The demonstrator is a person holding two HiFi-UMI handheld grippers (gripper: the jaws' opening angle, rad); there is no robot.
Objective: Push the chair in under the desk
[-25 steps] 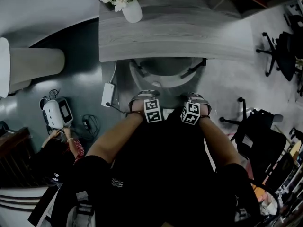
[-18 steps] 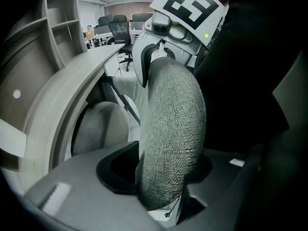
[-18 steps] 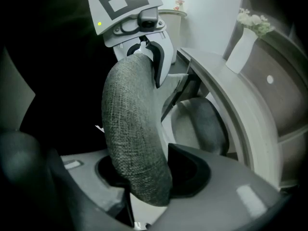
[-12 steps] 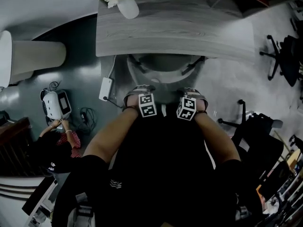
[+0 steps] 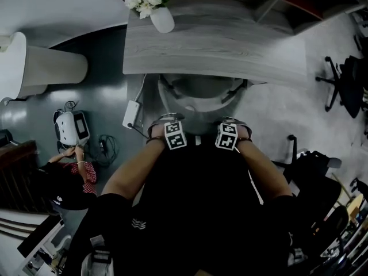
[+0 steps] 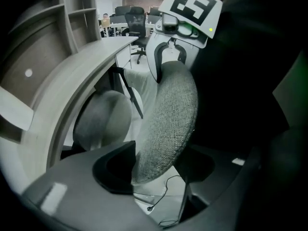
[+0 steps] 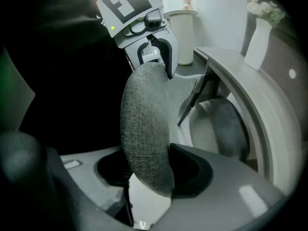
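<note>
The grey fabric chair stands with its seat (image 5: pixel 198 96) tucked under the curved grey desk (image 5: pixel 230 45). Both grippers straddle the top of its backrest (image 6: pixel 168 119): my left gripper (image 5: pixel 167 125) on the left side and my right gripper (image 5: pixel 230 125) on the right. In the left gripper view the backrest edge lies between the jaws of my left gripper (image 6: pixel 159 172), which are opening, with a gap on one side. In the right gripper view the backrest (image 7: pixel 144 124) lies likewise within my right gripper (image 7: pixel 149 177), whose jaws are also opening.
A white vase of flowers (image 5: pixel 161 17) stands on the desk's left end. A power strip (image 5: pixel 131 114) with a cable lies on the floor left of the chair. A person (image 5: pixel 69 177) crouches by a white device (image 5: pixel 72 128). Black office chairs (image 5: pixel 313 165) stand at the right.
Both grippers have stayed at the top of the backrest. The desk and chair have shifted only slightly in the head view.
</note>
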